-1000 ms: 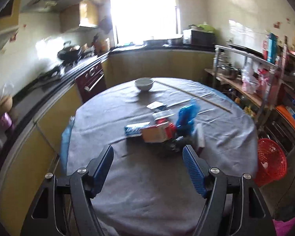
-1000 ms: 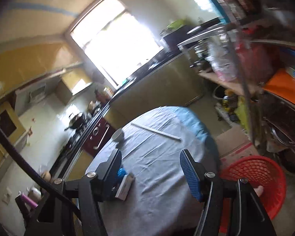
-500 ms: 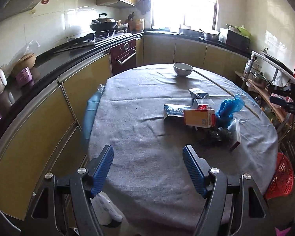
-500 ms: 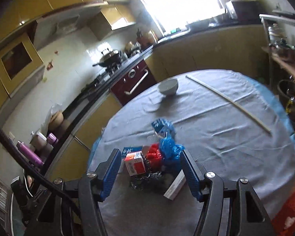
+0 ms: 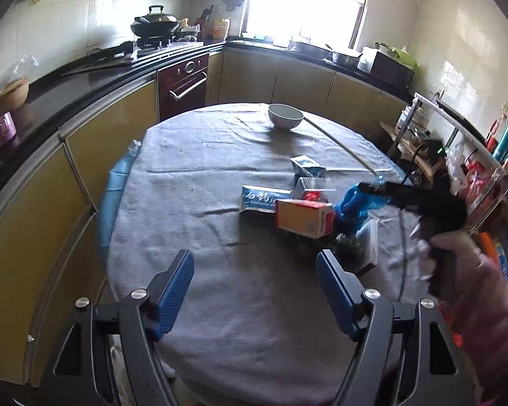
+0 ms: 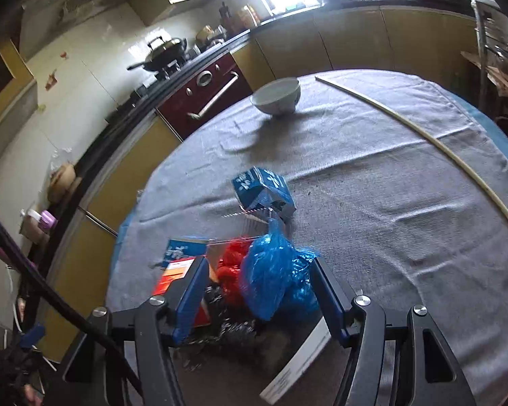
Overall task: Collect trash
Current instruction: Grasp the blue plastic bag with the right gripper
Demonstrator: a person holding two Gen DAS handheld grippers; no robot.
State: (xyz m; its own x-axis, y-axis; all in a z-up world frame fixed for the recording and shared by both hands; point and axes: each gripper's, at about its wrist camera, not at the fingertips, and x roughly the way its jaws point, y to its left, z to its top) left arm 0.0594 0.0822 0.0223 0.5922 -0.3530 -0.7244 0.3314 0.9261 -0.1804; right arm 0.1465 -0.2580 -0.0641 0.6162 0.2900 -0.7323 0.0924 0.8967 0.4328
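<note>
Left gripper (image 5: 254, 287) over bare grey cloth at the near edge of the round table (image 5: 193, 182), jaws opening, nothing between them. Trash pile ahead and to the right of it, apart from the fingertips. Right gripper (image 6: 257, 287) wide, reaching over the pile from the right, jaws to either side of the blue plastic bag (image 6: 274, 277); pads near the bag, contact impossible to tell. Red wrapper (image 6: 230, 270) just left of the bag, between the same jaws. Orange box (image 5: 303, 216) at the left finger, partly hidden by it. Flat white box (image 6: 298, 358) and dark crumpled scraps (image 6: 230, 328) nearest, under the gripper. Farther on, a blue carton (image 6: 262, 191) on its side, apart from the fingertips. Farthest, a white bowl (image 6: 277, 96) and a long pale stick (image 6: 420, 138) across the right side of the cloth.
</note>
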